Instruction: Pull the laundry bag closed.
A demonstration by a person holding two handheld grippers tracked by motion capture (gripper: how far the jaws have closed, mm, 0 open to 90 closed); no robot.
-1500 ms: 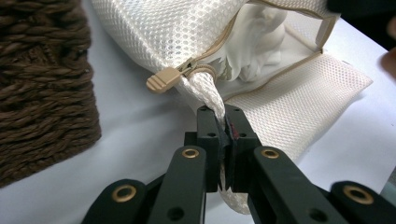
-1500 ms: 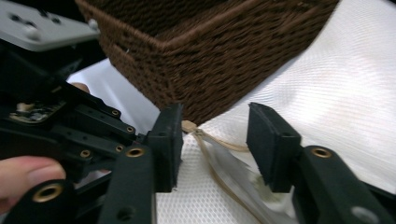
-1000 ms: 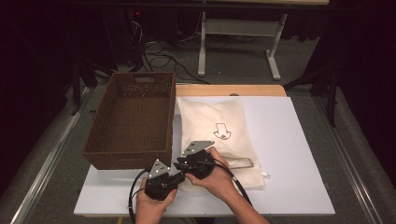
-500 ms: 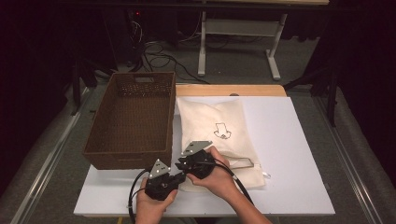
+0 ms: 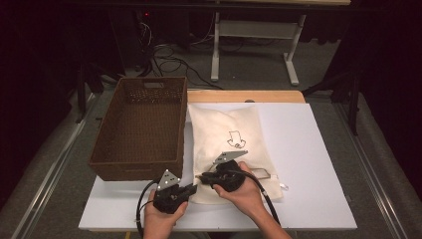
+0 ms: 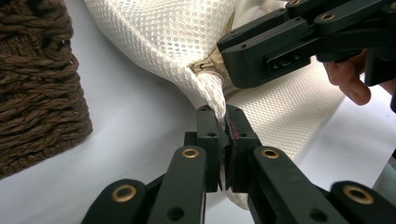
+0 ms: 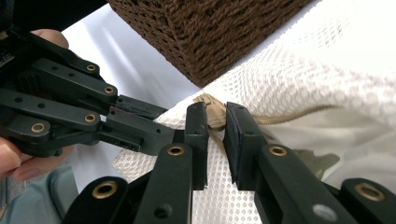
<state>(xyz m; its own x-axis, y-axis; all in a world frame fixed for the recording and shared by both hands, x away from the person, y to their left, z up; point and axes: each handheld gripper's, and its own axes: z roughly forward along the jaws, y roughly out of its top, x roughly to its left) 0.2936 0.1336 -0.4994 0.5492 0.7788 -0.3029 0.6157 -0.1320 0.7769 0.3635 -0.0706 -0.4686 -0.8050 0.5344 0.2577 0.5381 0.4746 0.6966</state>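
A white mesh bag [image 5: 229, 129] with a tan zipper lies flat on the white table [image 5: 318, 164]. My left gripper [image 5: 194, 186] is shut on the bag's near left corner; in the left gripper view its jaws [image 6: 225, 119] pinch a fold of the mesh [image 6: 163, 42]. My right gripper [image 5: 201, 176] points left at the same corner. Its jaws [image 7: 215, 116] have just been closing and now hold the tan zipper pull [image 7: 212, 109] between the pads. The two grippers' tips nearly touch.
A brown wicker basket [image 5: 139, 124] stands just left of the bag, its near corner close to both grippers [image 7: 210, 32]. Bare white table lies to the right of the bag. A wooden strip [image 5: 244, 95] runs along the table's far edge.
My right gripper has shifted a little to the right along the bag's near edge. The left gripper has kept still on the corner.
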